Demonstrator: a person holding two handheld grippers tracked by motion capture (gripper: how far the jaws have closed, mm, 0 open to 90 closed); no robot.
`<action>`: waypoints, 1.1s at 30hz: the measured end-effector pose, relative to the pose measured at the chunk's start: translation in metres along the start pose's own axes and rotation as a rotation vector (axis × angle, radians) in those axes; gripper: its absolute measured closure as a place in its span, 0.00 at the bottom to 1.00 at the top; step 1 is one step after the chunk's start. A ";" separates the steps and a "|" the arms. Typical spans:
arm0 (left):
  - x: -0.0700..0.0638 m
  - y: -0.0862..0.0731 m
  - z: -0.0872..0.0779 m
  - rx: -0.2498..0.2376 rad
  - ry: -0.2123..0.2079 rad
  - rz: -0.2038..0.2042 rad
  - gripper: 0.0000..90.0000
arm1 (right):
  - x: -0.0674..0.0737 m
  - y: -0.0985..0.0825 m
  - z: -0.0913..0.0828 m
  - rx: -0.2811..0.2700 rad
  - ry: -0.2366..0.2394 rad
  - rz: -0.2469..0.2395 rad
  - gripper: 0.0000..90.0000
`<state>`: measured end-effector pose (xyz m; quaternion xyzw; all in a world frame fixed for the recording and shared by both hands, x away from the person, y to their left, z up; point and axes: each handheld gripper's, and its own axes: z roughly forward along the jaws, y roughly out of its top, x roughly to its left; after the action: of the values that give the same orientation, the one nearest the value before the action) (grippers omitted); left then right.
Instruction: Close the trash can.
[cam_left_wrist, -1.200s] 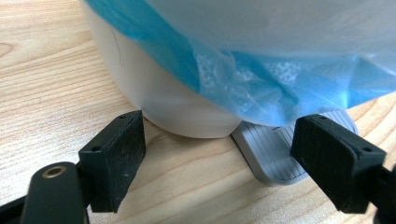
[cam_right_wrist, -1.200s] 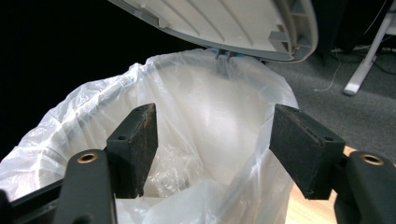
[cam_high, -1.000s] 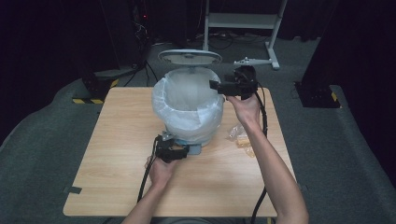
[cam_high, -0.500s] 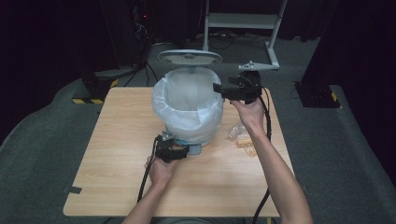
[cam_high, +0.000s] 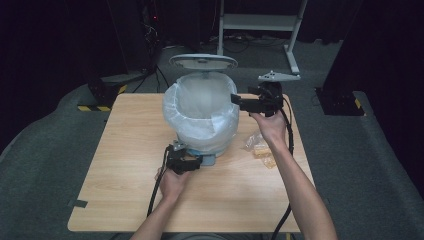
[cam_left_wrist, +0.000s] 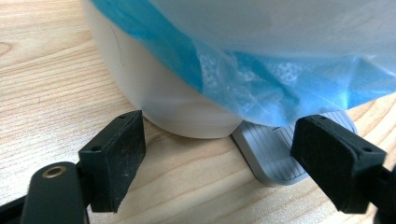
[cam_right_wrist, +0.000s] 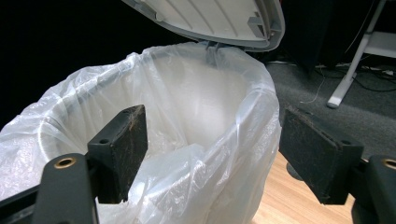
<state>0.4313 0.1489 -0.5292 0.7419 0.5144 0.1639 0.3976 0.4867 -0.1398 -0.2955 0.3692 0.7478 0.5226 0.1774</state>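
The right gripper (cam_high: 235, 99) has backed off the bin rim (cam_high: 220, 117); both grippers' fingers spread.

You can read no text, label, brand or number here, neither on the bin (cam_high: 200, 120) nor on the small packets (cam_high: 260, 149) beside it

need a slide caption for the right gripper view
Open right gripper poised at the rim of a bag-lined pedal bin, its lid raised.

Bright, even overhead light on the table (cam_high: 125, 200), dark murky surroundings, slight softness throughout.
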 end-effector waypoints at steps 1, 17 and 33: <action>0.000 0.000 0.000 0.000 0.001 -0.001 0.20 | 0.000 0.000 0.000 0.000 0.000 0.000 0.26; 0.000 0.000 0.000 0.000 0.001 -0.002 0.20 | -0.009 -0.014 -0.013 -0.040 -0.020 0.024 0.27; 0.000 0.000 0.000 0.000 0.002 -0.002 0.20 | -0.011 -0.022 -0.027 -0.044 -0.034 0.023 0.31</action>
<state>0.4312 0.1489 -0.5292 0.7413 0.5154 0.1642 0.3974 0.4684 -0.1690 -0.3061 0.3826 0.7286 0.5346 0.1923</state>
